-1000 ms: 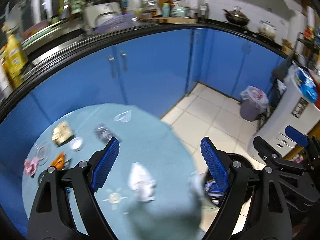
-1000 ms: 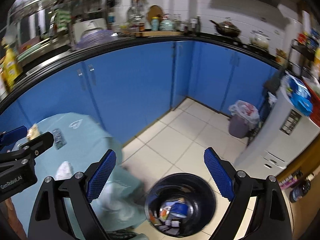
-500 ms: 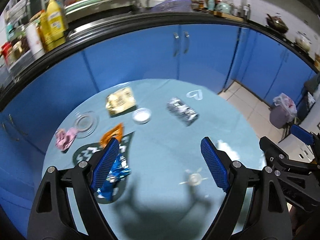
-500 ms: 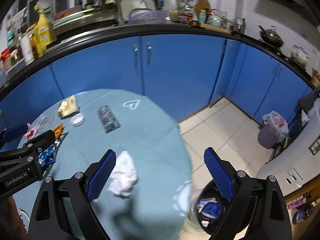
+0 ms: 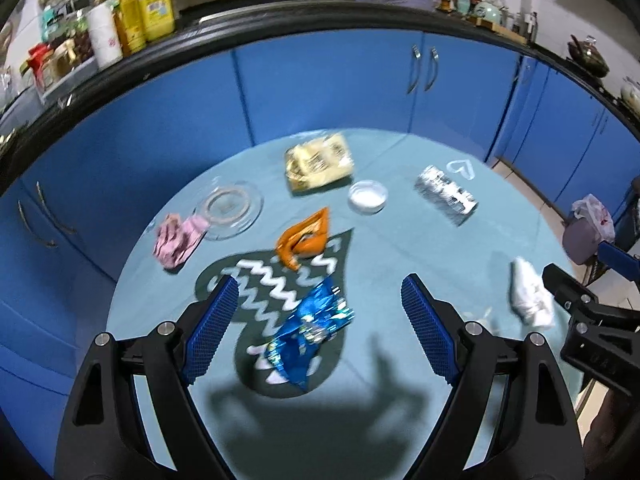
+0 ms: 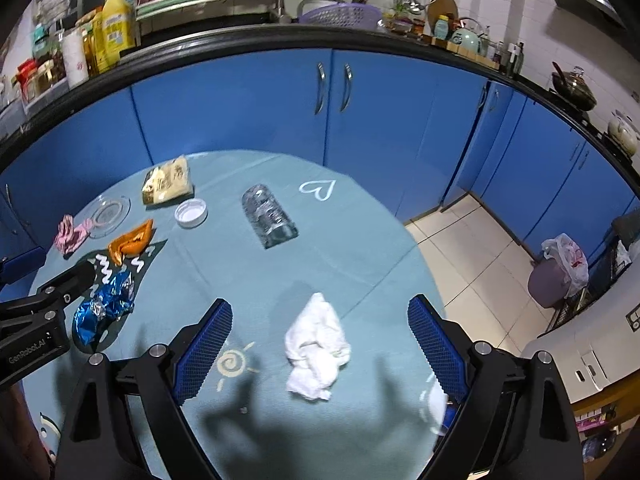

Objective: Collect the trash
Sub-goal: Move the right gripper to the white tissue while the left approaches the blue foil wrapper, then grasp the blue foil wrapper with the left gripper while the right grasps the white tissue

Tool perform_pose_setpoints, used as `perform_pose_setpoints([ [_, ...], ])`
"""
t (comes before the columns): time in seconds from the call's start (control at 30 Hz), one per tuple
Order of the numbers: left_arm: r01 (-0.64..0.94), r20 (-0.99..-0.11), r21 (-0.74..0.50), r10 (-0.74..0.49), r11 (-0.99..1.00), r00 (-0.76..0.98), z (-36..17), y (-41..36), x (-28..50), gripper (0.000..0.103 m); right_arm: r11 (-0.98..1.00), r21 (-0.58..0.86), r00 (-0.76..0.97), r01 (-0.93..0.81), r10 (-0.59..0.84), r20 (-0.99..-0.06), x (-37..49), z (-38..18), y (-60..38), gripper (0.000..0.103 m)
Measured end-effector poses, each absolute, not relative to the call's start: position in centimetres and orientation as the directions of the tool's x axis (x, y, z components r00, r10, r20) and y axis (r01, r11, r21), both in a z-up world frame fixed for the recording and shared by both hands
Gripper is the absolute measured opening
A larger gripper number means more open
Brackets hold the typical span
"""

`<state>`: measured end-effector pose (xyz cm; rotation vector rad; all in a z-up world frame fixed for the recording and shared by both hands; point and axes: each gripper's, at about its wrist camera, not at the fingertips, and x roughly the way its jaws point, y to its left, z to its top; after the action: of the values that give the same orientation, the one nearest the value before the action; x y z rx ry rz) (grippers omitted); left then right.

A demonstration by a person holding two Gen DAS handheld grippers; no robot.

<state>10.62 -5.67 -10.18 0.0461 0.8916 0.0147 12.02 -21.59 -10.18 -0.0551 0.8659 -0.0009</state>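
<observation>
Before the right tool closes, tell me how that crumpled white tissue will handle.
The white tissue looks loosely wadded and soft, so it will probably squash flat between the pads rather than resist. It seems very light for its size and may slide on the tablecloth if nudged. It lies in irregular folds, so rolling is unlikely.

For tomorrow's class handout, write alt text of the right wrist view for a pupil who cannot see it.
The open right gripper hangs over a crumpled white tissue on a round teal table. Farther off lie a clear plastic bottle, a white lid and blue, orange, yellow and pink wrappers, before blue cabinets.
</observation>
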Motion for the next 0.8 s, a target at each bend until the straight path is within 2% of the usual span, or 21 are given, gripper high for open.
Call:
perform_pose_setpoints([
  [0.3,-0.033,-0.828,0.046,0.056,0.998,0.557,-13.8,-2.8,10.9,0.083,0.999,-0.042,0.584,-0.02,-0.022,-0.812,13.0,-13.3,-20.8,0.087],
  [0.63,-0.003,-0.853,0.034,0.031,0.999,0.52,-15.7,-3.2,11.7,0.083,1.0,-0.015,0.532,-0.012,-0.007,-0.847,13.8,-15.1,-21.0,0.087],
  [0.8,-0.018,-0.873,0.012,0.019,1.0,0.487,-16.7,-2.6,12.1,0.078,1.0,-0.016,0.524,-0.023,-0.002,-0.851,13.9,-15.5,-20.5,0.087],
])
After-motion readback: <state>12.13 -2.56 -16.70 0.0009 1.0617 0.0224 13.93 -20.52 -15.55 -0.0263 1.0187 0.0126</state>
